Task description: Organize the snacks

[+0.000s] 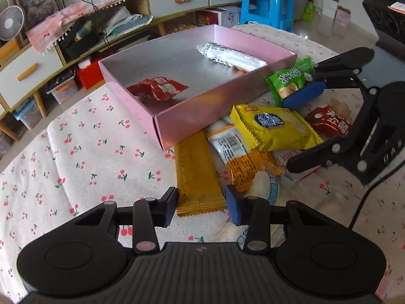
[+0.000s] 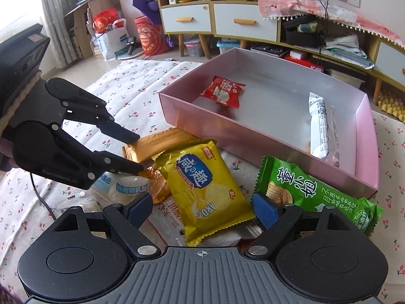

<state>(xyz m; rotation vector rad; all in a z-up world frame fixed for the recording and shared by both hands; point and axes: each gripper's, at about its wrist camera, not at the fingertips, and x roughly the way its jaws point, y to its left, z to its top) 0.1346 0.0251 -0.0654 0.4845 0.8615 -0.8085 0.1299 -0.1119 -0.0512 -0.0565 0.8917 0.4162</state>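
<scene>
So my left hand-held gripper [image 1: 201,206] is open over the gold wafer pack [image 1: 196,167], pink box [image 1: 177,126] at 12; right hand-held gripper [image 2: 202,209] open around the yellow pack [image 2: 202,190]. I'd pinch mid-pack, lift clear of neighbours.

Landmark: box [image 2: 273,136] on the table [image 1: 88,152]. In the box: small packet [image 2: 224,93] at one end, long wrapped bar [image 2: 318,126] at the other, well apart. Outside, along the box's near wall as the right wrist view shows it: flat wafer pack [image 2: 162,144] partly tucked under the box edge; cracker bag [image 2: 202,190] on top of other wrappers; chip bag [image 2: 316,195] just beside the box corner.
</scene>
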